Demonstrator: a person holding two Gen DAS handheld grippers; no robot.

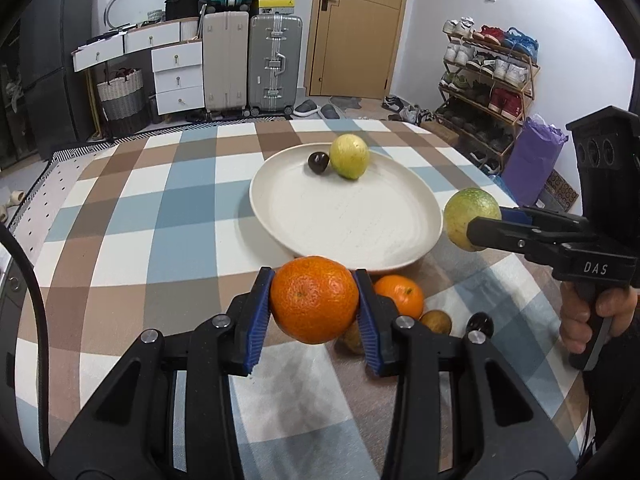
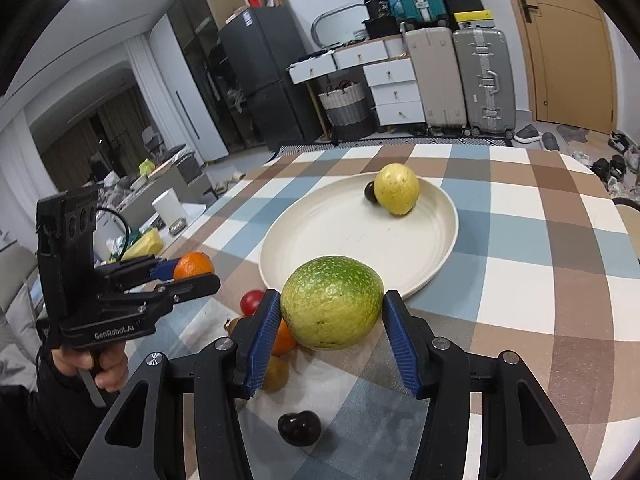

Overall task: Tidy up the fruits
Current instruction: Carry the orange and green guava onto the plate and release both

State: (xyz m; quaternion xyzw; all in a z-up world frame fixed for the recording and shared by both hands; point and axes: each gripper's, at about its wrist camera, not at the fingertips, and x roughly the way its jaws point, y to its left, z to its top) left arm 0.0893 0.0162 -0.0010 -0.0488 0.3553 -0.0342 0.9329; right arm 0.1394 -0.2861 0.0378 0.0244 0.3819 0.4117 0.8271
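Observation:
My left gripper [image 1: 314, 304] is shut on a large orange [image 1: 314, 300], held above the checked tablecloth just short of the white plate's [image 1: 340, 224] near rim. From the right wrist view that same left gripper [image 2: 188, 276] and its orange [image 2: 193, 266] show at the left. My right gripper [image 2: 331, 312] is shut on a speckled green fruit [image 2: 331, 302], lifted near the plate's [image 2: 352, 240] rim. In the left wrist view the right gripper [image 1: 492, 228] and the green fruit [image 1: 470, 216] sit at the plate's right edge. A yellow fruit [image 1: 350, 156] and a small dark fruit [image 1: 318, 163] lie at the plate's far side.
Loose fruit lies on the cloth below the grippers: a second orange [image 1: 400, 295], small brown fruits [image 1: 436, 320], a dark cherry [image 2: 299, 428] and a red fruit [image 2: 251, 301]. A person's hand [image 1: 580, 320] grips the right handle. Suitcases, drawers and a shoe rack stand beyond the table.

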